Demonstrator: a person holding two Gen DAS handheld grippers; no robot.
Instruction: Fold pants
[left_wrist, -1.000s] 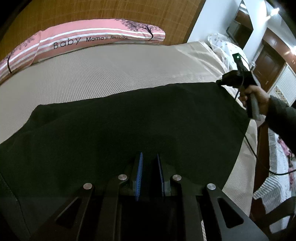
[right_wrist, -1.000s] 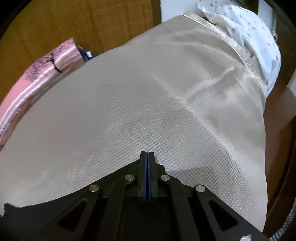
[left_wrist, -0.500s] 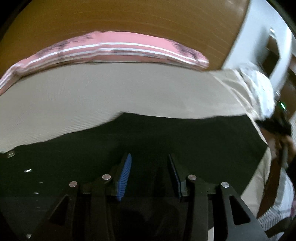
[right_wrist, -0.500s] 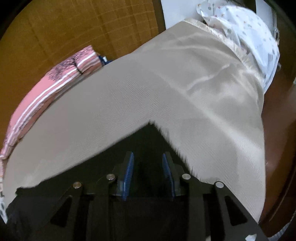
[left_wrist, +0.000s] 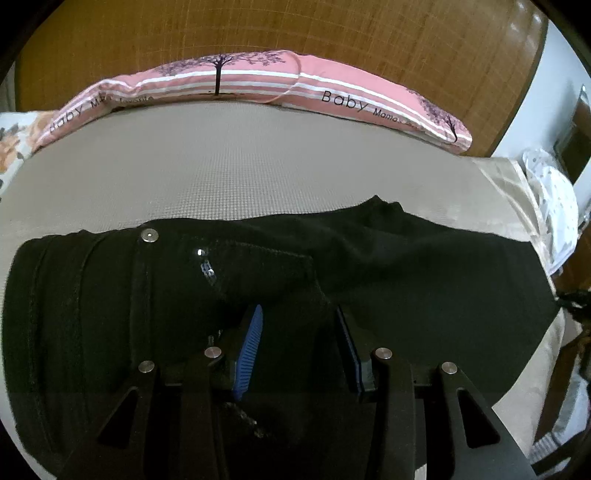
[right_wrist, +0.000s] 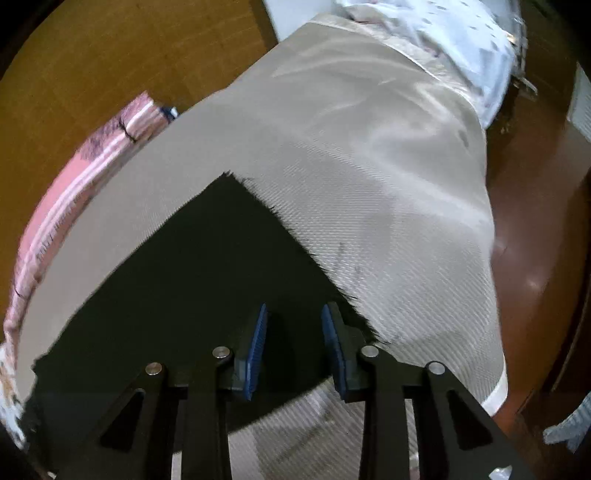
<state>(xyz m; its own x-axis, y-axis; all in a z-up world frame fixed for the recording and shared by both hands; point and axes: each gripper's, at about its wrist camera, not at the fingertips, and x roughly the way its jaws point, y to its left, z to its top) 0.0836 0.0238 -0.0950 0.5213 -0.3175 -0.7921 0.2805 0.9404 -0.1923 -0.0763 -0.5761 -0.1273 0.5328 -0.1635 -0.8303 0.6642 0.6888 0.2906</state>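
Black pants (left_wrist: 406, 273) lie flat across a beige bed mat (left_wrist: 240, 173). In the left wrist view the waistband with a metal button (left_wrist: 149, 235) and a pocket is at the left, the legs run to the right. My left gripper (left_wrist: 299, 317) is open just above the hip area, holding nothing. In the right wrist view the frayed hem end of the pants (right_wrist: 207, 266) lies on the mat (right_wrist: 388, 192). My right gripper (right_wrist: 294, 314) is open over that hem, empty.
Pink striped pillows (left_wrist: 258, 81) lie along the wooden headboard (left_wrist: 295, 29). A white dotted bedding heap (right_wrist: 472, 40) sits at the far right corner. The bed edge drops to a brown floor (right_wrist: 535, 240) on the right.
Both grippers have opened and let go of the pants. The left gripper swung left toward the waistband. The right gripper pulled back, so the hem now lies flat before it.
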